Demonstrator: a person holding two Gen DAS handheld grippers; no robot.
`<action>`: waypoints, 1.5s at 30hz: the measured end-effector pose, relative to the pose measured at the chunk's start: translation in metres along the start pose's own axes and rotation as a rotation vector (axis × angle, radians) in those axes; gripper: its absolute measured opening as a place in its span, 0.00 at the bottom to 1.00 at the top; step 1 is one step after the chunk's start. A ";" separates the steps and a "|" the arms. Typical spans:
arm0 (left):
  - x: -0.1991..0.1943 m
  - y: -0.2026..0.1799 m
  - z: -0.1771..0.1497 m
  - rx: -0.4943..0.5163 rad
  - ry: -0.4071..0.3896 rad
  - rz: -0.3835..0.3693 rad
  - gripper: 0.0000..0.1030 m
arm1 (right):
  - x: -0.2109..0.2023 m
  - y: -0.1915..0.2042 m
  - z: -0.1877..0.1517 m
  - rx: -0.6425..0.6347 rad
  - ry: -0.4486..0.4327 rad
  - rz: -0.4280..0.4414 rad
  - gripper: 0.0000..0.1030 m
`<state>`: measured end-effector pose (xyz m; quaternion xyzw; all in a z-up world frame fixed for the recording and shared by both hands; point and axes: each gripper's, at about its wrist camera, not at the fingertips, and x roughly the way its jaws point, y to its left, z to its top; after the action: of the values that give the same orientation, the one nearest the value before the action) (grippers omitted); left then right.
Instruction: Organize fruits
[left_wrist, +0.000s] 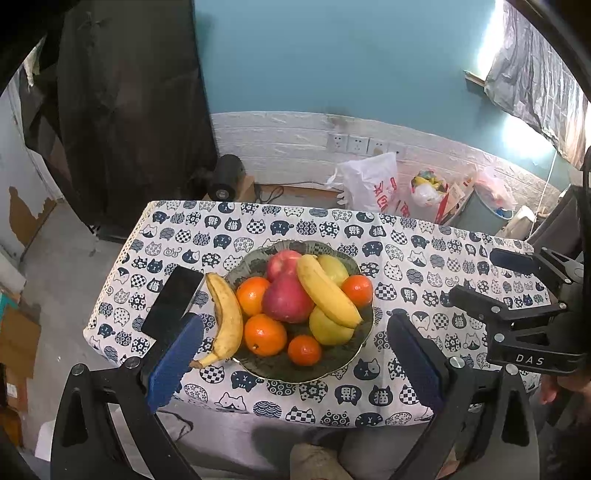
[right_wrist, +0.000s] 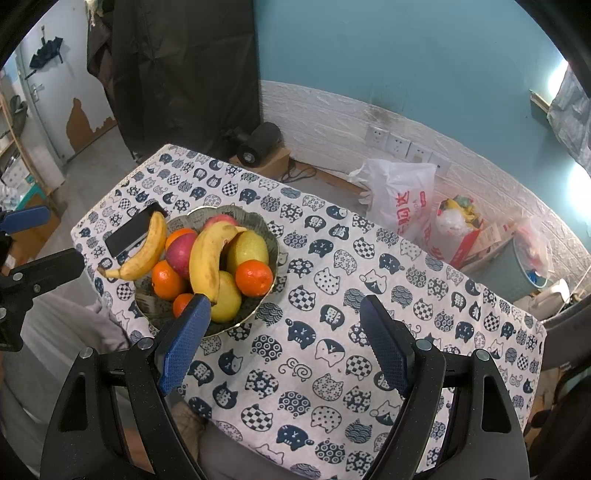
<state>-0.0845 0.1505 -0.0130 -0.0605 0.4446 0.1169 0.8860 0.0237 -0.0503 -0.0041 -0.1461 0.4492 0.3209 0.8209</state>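
The table (left_wrist: 424, 258), covered in a cloth printed with cat faces, filled the middle of both views. On it sat the bowl (left_wrist: 291, 369), piled with two red apples, two yellow-green pears, four oranges and one banana laid across the heap.

The left gripper (left_wrist: 295, 354) hung above the near edge of the table with its jaws spread wide and nothing between the blue pads; the bowl showed in the gap between them. The right gripper (right_wrist: 284, 343) hung over bare cloth to the right of the bowl, its jaws equally wide and holding nothing.

A dark phone (left_wrist: 173, 302) lay flat just left of the bowl.

The loose banana (left_wrist: 223, 317) was the one fruit outside the bowl. It lay on the cloth between the phone and the bowl, its inner curve against the bowl's left rim, whether touching could not be told. Its long axis ran from the far tip down to the stem at the near end, roughly in line with the way the left gripper pointed. It sat just beside the left gripper's left pad, well away from the right gripper, so the left hand looked the better placed to take it, closing across its width.
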 end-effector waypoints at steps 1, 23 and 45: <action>0.000 0.000 0.001 -0.002 0.002 -0.003 0.98 | 0.000 0.000 0.000 0.000 0.000 -0.001 0.79; 0.000 0.000 0.003 -0.005 0.004 -0.010 0.98 | 0.000 -0.001 0.000 -0.001 0.001 -0.001 0.79; -0.001 -0.003 0.000 -0.016 0.008 -0.017 0.98 | -0.001 -0.001 0.000 0.000 0.002 -0.001 0.79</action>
<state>-0.0842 0.1475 -0.0123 -0.0717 0.4467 0.1128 0.8847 0.0242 -0.0514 -0.0035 -0.1467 0.4501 0.3200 0.8206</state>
